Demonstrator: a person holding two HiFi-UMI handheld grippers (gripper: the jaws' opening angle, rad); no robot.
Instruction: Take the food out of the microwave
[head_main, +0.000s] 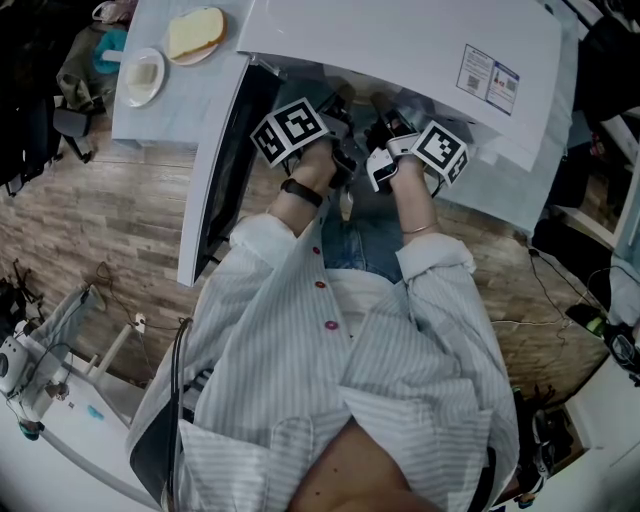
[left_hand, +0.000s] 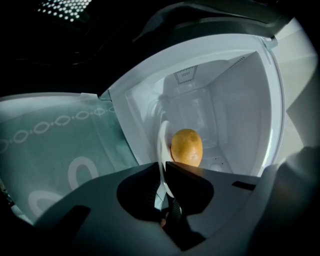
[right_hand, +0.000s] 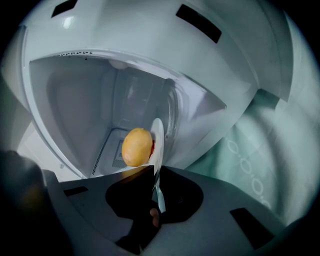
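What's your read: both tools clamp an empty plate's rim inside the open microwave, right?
No: the plate isn't empty. The left gripper view shows a rounded golden-yellow food on it. The left tool and right tool do clamp its rim inside the open microwave.

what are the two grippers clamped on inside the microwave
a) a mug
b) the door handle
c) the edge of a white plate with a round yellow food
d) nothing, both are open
c: the left gripper and the right gripper each have their jaws pressed on the thin white edge of the plate, with the round yellow food right against it.
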